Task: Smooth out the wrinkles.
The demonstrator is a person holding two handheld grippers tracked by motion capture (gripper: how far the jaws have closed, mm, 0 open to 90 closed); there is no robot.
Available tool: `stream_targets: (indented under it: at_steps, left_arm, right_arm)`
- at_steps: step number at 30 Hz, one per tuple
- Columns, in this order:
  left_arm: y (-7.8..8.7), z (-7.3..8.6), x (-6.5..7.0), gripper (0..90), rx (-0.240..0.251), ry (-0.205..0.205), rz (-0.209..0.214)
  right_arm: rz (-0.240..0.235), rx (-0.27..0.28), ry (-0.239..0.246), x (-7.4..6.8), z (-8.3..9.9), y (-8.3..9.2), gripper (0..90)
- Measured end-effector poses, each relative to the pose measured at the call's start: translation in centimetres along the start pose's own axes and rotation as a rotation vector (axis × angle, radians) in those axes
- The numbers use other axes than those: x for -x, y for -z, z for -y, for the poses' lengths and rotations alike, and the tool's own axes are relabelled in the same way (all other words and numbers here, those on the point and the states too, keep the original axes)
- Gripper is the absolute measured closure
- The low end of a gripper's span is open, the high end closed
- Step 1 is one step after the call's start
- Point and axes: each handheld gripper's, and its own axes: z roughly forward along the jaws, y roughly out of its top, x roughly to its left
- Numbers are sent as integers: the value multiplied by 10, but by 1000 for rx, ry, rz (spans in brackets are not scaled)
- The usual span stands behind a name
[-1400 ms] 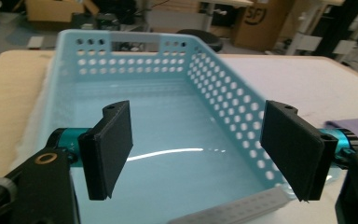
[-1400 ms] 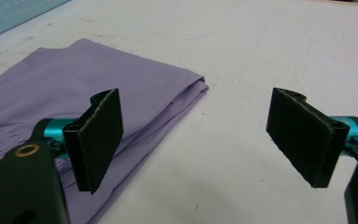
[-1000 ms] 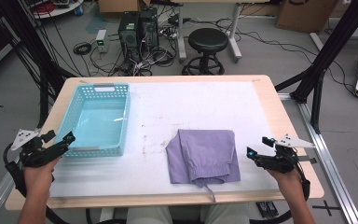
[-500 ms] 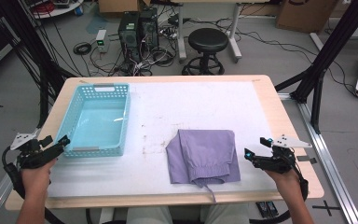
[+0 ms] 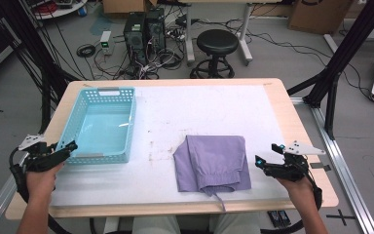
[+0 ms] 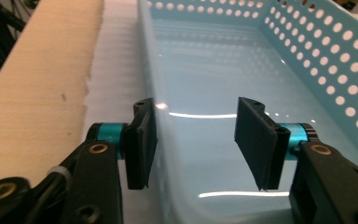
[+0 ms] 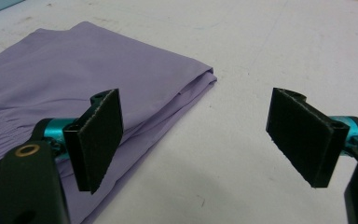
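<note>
A folded purple garment (image 5: 213, 163) lies on the white table cover near the front edge, its drawstring hanging over the edge. In the right gripper view the garment (image 7: 74, 79) spreads out to the left. My right gripper (image 5: 266, 155) hovers just right of it, open, nothing between its jaws (image 7: 196, 140). A light blue perforated basket (image 5: 128, 124) sits at the table's left, empty. My left gripper (image 5: 67, 147) is at the basket's near left corner, open. In the left gripper view the basket's side wall (image 6: 156, 56) runs up beside the left pad and the gripper (image 6: 198, 137) looks into the basket.
The table (image 5: 277, 97) has a wooden rim and a stained white cover. Behind it are a black stool (image 5: 217, 43), computer towers (image 5: 143, 29) and cables on the floor. Black frame posts (image 5: 338, 58) stand at the right.
Both hands have shifted only slightly: the left drew a little toward the front edge, the right crept a little left toward the garment. Both grippers stayed open.
</note>
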Motion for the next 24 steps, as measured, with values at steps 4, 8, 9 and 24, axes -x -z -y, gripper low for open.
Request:
stream_targets:
  at_steps: [4, 8, 9, 24]
  left_arm:
    - [0, 1, -1, 523, 5, 18, -7]
    - [2, 0, -1, 609, -8, -2, -20]
    - [2, -1, -1, 624, -11, -10, -27]
    - [5, -1, 1, 779, -15, -54, -19]
  right_arm:
    - [2, 2, -3, 1, 1, 1, 189]
    - [5, 3, -5, 2, 1, 2, 189]
    - [5, 3, -6, 2, 1, 2, 190]
    - [-1, -2, -3, 1, 1, 0, 189]
